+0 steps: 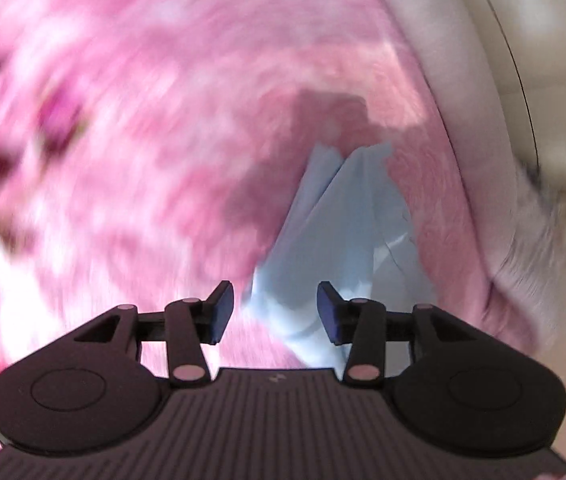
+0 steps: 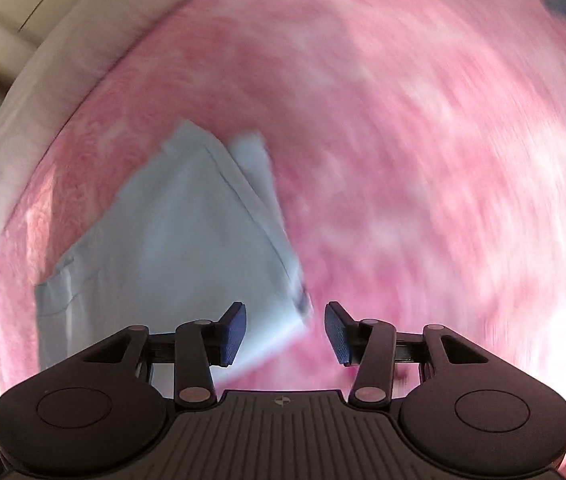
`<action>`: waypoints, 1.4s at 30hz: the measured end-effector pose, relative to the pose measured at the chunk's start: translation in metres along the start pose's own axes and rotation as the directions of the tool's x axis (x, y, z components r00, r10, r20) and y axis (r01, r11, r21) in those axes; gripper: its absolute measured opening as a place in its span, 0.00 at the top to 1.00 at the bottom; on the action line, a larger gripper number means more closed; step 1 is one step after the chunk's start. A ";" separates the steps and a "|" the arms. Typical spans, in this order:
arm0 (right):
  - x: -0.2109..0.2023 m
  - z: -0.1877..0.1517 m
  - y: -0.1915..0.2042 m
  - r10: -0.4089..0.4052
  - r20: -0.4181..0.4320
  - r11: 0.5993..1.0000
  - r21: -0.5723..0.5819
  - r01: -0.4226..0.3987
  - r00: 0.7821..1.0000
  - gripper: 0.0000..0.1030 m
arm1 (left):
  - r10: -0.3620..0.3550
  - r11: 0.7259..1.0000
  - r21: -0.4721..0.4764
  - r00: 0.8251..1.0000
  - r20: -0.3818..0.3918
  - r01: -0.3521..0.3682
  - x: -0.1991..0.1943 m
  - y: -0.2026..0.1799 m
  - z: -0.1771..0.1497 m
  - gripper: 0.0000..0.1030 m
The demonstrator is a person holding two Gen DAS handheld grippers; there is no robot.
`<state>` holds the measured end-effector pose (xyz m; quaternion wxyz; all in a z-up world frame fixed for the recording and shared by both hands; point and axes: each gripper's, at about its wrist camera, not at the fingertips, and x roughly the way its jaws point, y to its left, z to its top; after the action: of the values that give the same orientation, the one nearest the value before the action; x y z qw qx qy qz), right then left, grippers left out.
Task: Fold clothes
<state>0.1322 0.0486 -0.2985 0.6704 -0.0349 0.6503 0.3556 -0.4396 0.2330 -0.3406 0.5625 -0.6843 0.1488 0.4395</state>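
now both views smear: left gripper (image 1: 275,312) and right gripper (image 2: 285,334) gape empty over pale blue garment (image 2: 171,232), pink blanket (image 2: 423,140) blurred, lower edge hidden.

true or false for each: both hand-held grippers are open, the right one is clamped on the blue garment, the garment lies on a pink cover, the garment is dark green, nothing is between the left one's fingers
1. Both hand-held grippers are open. True: the left hand-held gripper and the right hand-held gripper both show a wide gap.
2. The right one is clamped on the garment. False: its pads touch nothing; the garment lies beyond them.
3. The garment lies on a pink cover. True.
4. The garment is dark green. False: it is light blue.
5. The left pads grip nothing. True: the garment lies beyond them.
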 end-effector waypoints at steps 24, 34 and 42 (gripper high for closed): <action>0.024 0.005 -0.031 -0.029 0.065 0.991 0.131 0.020 0.997 0.93 | 0.100 0.868 0.481 0.993 0.062 -0.118 0.038 -0.017 0.003 0.90; -0.004 0.003 -0.014 -0.107 0.085 0.984 -0.136 0.118 0.991 0.67 | 0.115 0.869 0.477 0.991 0.066 -0.132 0.005 -0.021 0.005 0.67; 0.005 0.004 0.002 -0.076 0.166 0.939 -0.319 0.126 0.983 0.63 | 0.132 0.830 0.540 0.990 0.054 -0.140 0.038 -0.038 0.009 1.00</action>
<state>0.1341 0.0541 -0.3013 0.7198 -0.1525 0.5268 0.4255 -0.3950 0.2644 -0.3452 0.7015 -0.4816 0.3113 0.4231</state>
